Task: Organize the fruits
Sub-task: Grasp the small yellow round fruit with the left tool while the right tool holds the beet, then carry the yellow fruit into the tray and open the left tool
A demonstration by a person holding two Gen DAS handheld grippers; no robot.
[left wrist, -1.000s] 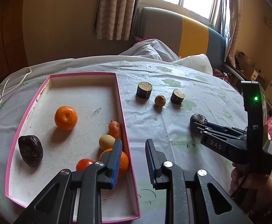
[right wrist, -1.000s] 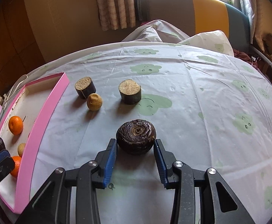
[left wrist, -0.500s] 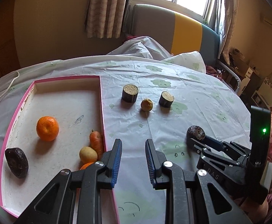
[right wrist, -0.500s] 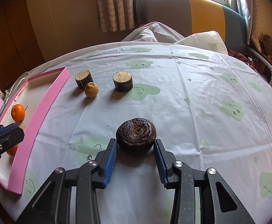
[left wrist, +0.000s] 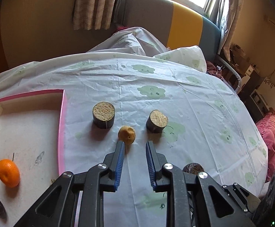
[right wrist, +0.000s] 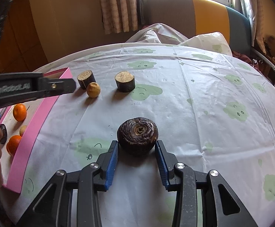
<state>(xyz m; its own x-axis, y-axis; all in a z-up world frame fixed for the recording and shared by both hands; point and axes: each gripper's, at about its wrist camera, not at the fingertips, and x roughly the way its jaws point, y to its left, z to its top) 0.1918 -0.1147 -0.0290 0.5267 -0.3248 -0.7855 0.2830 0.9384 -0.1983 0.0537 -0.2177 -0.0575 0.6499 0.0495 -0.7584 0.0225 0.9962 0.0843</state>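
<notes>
One word is showing legibly: "GenRobot.AI", in pale letters, is running along the black side of the left gripper (right wrist: pixel 29 89) as it is reaching in from the left edge of the right wrist view. Nothing else is reading clearly.

My tongs are black with blue pads (left wrist: pixel 119 167). In front of them the cloth (left wrist: pixel 194 102) is white with green smiley clouds. To the left the box (left wrist: pixel 61 132) has a pink rim, with an orange fruit (left wrist: pixel 8 173) inside. Between my right tongs sits a dark purple-brown fruit (right wrist: pixel 137 135).
</notes>
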